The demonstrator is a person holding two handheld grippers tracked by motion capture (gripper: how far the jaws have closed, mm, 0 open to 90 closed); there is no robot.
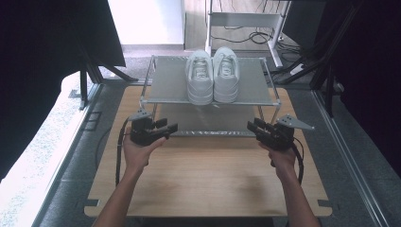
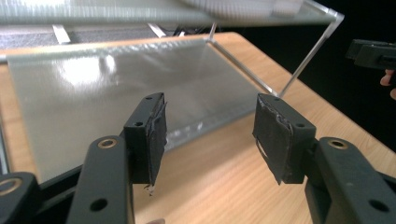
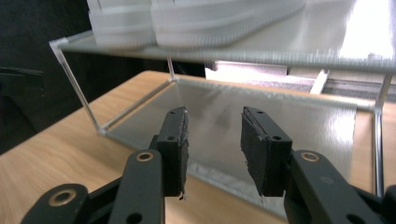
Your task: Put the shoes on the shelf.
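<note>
On upper shelf [image 1: 170, 90]: shoes [image 1: 212, 74]; well beyond both hand-held grippers

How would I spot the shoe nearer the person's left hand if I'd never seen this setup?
Find the wooden table, then the two-tier metal shoe rack at its far end. A pair of white sneakers sits on the top shelf, toes toward the person; yours is the left sneaker, touching the right sneaker and set slightly nearer the front edge.

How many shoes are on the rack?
2. The left shoe and the right shoe sit side by side, touching, on the rack's top shelf. The lower shelf has none.
</note>
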